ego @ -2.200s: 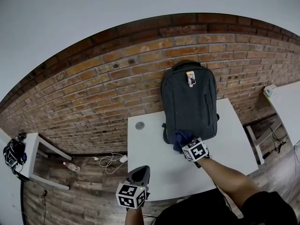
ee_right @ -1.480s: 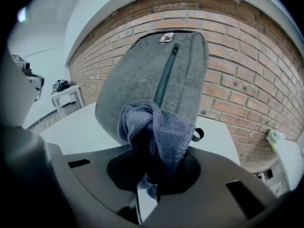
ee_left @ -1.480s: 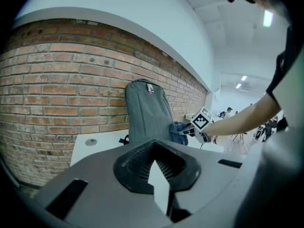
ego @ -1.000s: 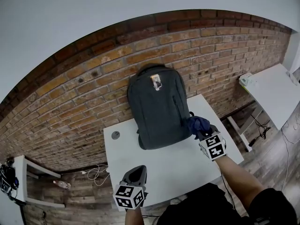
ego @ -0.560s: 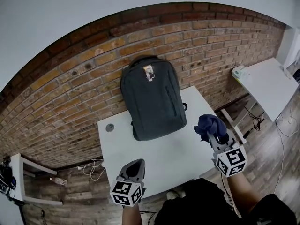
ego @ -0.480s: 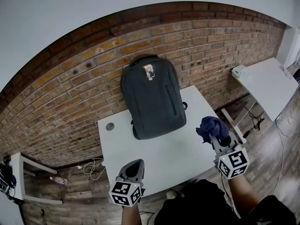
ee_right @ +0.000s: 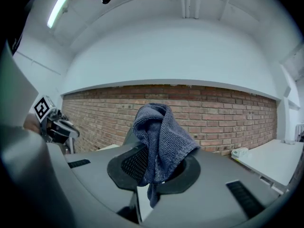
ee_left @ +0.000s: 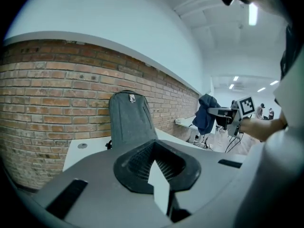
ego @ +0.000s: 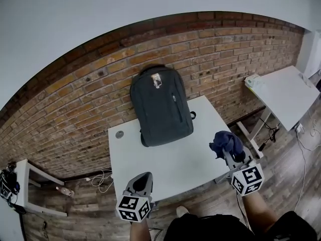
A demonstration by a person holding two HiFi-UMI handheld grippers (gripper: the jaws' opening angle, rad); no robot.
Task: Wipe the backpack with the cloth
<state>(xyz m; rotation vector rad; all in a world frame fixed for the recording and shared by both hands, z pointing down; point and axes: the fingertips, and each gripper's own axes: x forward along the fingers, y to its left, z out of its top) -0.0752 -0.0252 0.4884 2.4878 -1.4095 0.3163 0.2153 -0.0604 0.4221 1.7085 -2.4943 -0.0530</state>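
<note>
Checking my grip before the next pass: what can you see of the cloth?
The cloth is dark blue, terry-like, bunched into folds. The right gripper is shut on it; most bulges beyond the jaws, one corner hangs below. It is in the air near the table's right edge, apart from the backpack.

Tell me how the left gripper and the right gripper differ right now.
The right gripper is shut on the blue cloth; the left gripper is shut and empty. The right gripper is by the right corner of the table; the left gripper is at its near edge. Both are apart from the backpack.
</note>
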